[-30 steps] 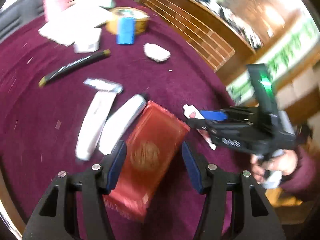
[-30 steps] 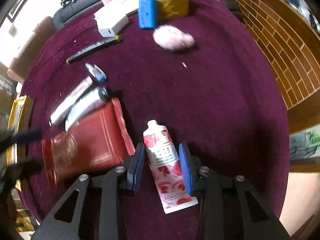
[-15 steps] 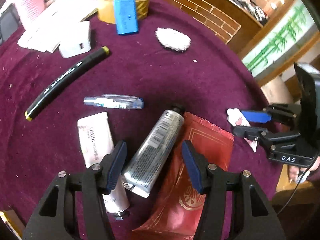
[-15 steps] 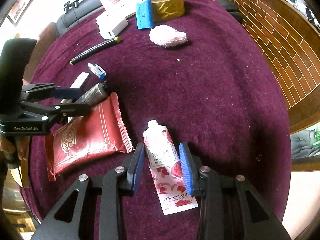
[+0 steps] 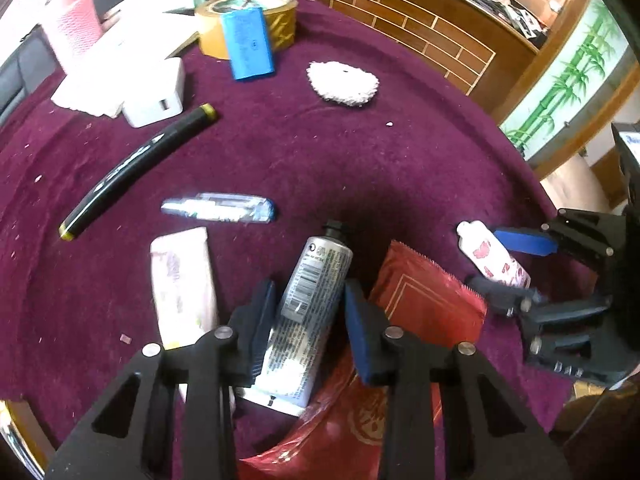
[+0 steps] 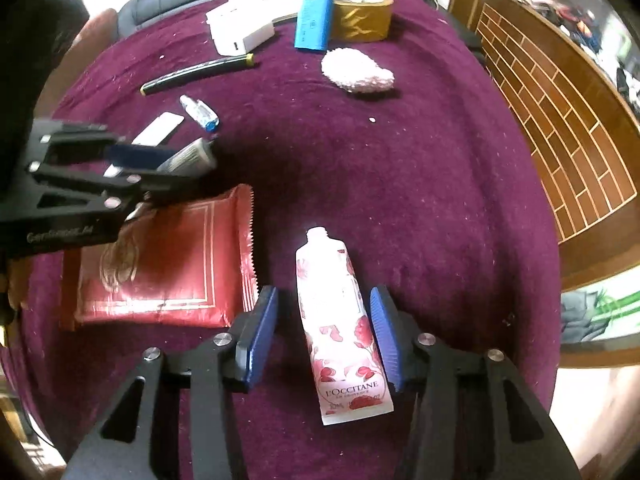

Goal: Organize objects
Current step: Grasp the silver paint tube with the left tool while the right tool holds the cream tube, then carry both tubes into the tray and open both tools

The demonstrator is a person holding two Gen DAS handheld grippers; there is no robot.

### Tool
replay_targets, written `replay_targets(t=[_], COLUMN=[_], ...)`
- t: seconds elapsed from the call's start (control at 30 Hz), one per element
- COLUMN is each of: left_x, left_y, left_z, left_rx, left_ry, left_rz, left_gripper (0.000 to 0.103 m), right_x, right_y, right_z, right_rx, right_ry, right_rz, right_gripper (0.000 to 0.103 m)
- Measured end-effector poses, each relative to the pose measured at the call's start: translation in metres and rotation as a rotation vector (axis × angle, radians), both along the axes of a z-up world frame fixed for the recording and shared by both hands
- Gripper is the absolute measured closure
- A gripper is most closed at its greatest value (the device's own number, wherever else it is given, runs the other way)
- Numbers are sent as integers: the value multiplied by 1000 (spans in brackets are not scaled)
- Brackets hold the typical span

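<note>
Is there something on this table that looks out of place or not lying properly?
Yes. The grey tube lies partly on top of the red packet, so its flat end is propped up rather than flat on the cloth. The blue battery pack also leans against the tape roll. Nothing looks spilled or damaged.

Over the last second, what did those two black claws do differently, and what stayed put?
The left gripper swung off the red packet and closed around the silver tube. The right gripper's jaws opened, letting go of the rose hand cream tube, which lies between them. The marker and everything else stayed put.
</note>
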State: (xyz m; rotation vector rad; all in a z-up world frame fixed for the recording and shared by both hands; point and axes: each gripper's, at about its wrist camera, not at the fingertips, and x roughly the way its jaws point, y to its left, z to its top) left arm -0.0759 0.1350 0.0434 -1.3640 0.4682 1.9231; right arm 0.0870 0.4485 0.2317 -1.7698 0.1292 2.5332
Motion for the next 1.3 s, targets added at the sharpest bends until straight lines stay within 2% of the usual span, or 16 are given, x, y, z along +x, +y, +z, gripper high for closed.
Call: replay_targets(t=[0.03,0.07,0.33,0.43,0.67,0.87,1.03,1.13,1.3], left_x=[2,5,34,40,57,79,103,117,134], left_y=[-4,-8,-51,-73,-124,-189,-259,-310,-379], left_z=[2,5,40,50,71,101,121,124,118], left_rx=[12,25,191,258,390,491,483,439,352], left_ry=[-3,-4,23,12,22,56,94,101,61], left_rz=[6,14,107,140,231,315,402,474,556], left_gripper=[73,73,75,82,82,82,82,82,82], right_x=[0,0,17,23,25,19,11,5,-7], right_y=[1,4,29,24,-16,-72,-132,-171,-239], right_z=[1,2,8,15,45,69,84,87,83], right_rx=[1,-7,-263,-290,-302,-313,-331,-359,-406], right_ry=[-3,-6,10,17,67,96,111,103,72], right_rz=[-8,-19,-122,-125,-70,20,122,182,280], right_gripper=[70,73,74,74,74,74,74,74,74])
